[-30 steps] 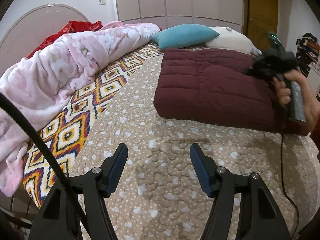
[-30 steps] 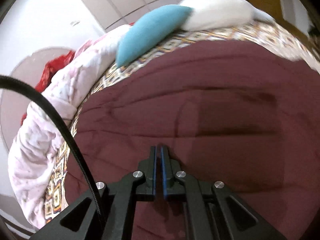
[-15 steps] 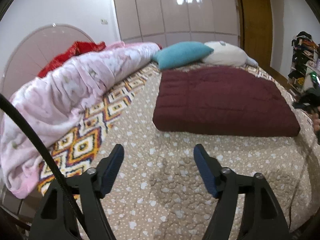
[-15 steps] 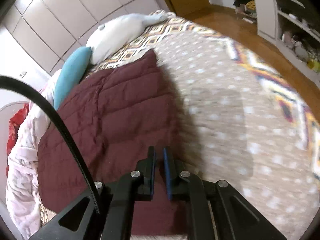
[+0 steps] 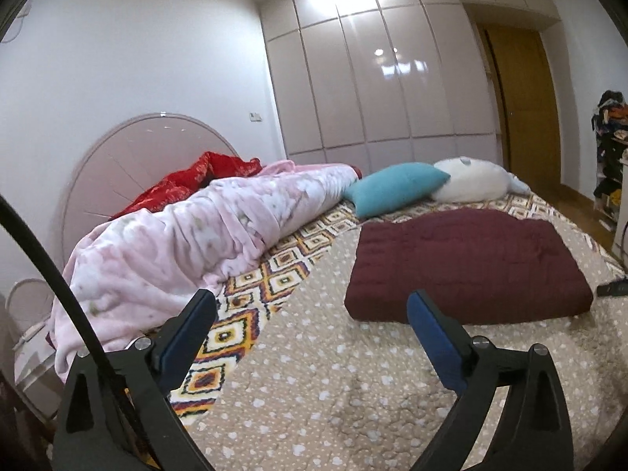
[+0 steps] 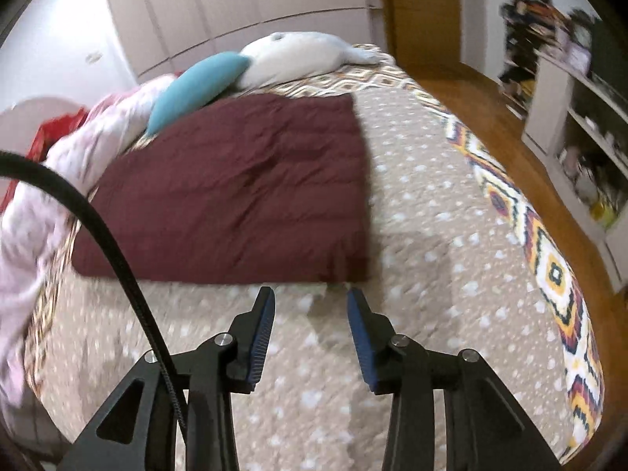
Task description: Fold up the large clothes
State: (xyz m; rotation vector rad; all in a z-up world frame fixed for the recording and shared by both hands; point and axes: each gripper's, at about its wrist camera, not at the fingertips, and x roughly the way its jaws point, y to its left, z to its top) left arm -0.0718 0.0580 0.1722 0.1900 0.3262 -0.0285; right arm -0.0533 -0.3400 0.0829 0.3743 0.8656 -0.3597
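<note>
A dark maroon quilted garment lies folded into a thick rectangle on the beige dotted bedspread. My left gripper hangs above the bedspread, short of the garment's near edge, its jaws opening wide with nothing between them. My right gripper hovers just in front of the garment's near right corner, jaws opening, nothing between its blue pads. Neither gripper touches the garment.
A rumpled pink blanket and red cloth lie along the bed's left side. A teal pillow and white plush sit at the far end. Wardrobe doors, a wooden door and cluttered shelves surround the bed.
Both grippers drew back from the maroon garment and rose. The right gripper went from shut over the garment to open beyond its edge. The left jaws spread wider. The hand left the left view.
</note>
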